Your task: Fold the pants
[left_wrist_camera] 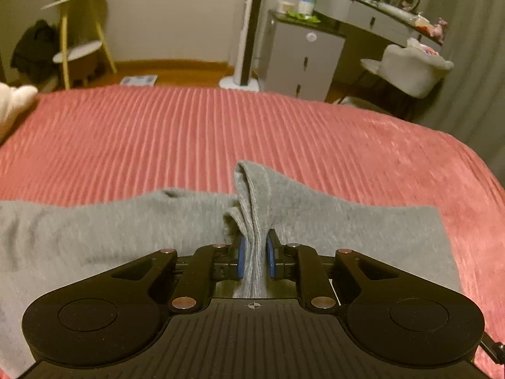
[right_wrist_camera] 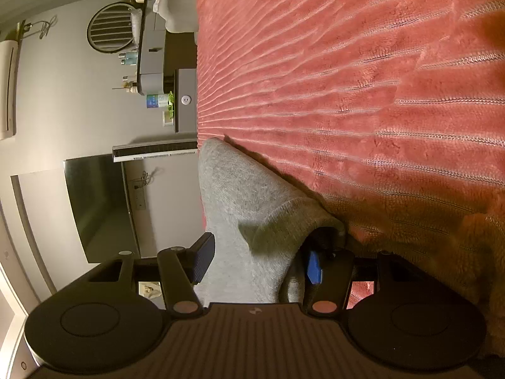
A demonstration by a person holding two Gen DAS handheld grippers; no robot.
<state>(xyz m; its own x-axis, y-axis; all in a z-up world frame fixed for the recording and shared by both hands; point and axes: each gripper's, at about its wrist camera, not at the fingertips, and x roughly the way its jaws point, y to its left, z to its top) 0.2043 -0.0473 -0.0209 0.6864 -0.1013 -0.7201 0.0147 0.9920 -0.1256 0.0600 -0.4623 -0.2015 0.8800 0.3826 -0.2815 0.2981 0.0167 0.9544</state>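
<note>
- On the bed (left_wrist_camera: 189, 132), under a pink ribbed blanket: grey pants (left_wrist_camera: 94, 230), spread flat across the near part of the cover.
- Beyond the bed's far edge: wood floor, white tower fan (left_wrist_camera: 249, 28), grey cabinet (left_wrist_camera: 303, 60), dressing desk (left_wrist_camera: 378, 15) with bottles and a round mirror, pale chair (left_wrist_camera: 410, 63).
- Past the bed's far left corner: yellow-legged shelf stand (left_wrist_camera: 79, 38).
- Open blanket lies between the pants and the bed's far edge.
- Left tongs (left_wrist_camera: 255, 257): clenched on a gathered ridge of the pants, cloth standing up between the blue pads.
- Right tongs (right_wrist_camera: 258, 262): camera rolled sideways, jaws spread wide around a cuffed end of the pants lifted off the bed; one pad against the cloth, the other partly under the hem.
</note>
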